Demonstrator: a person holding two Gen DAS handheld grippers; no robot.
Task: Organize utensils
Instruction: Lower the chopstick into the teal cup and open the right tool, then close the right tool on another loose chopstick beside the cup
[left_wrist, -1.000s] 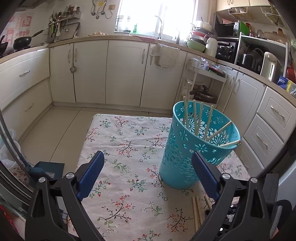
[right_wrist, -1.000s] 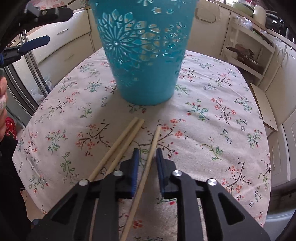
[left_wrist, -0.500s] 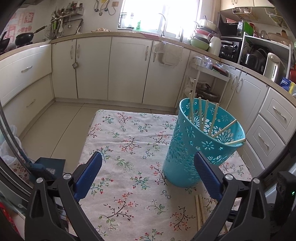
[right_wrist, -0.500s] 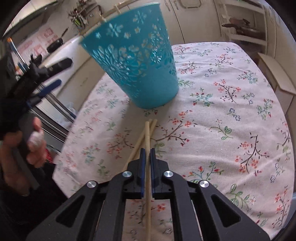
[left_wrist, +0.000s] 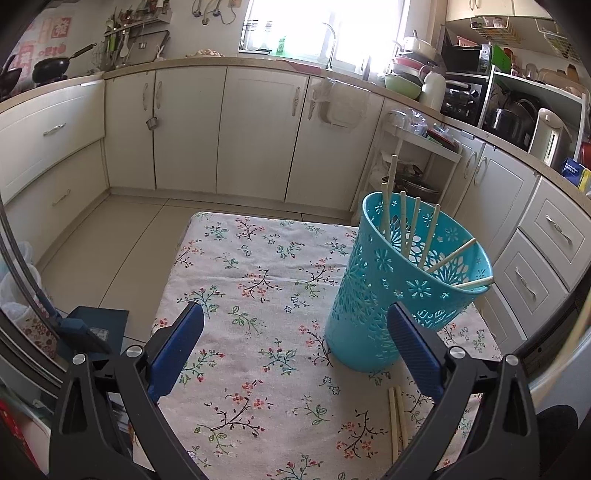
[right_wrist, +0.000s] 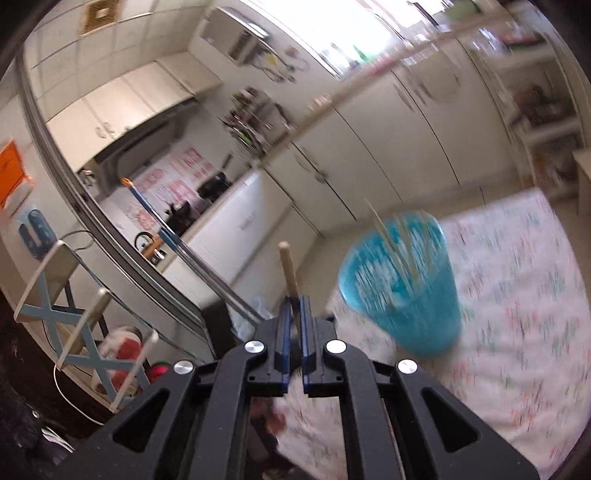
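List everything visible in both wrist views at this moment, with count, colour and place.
basket: one, turquoise, perforated, standing on the table's right side.
chopsticks in basket: about seven, pale wood, leaning against its rim.
chopsticks on table: two, pale wood, side by side near the basket's base.
held chopstick: one, pale wood, clamped in the right gripper.
tablecloth: one, cream with flowers, covering the table.
cabinets: cream, along the walls.
wok: one, black, on the left counter.
left gripper: black with blue pads, open, empty, above the tablecloth.
right gripper: black with blue pads, shut on the held chopstick.
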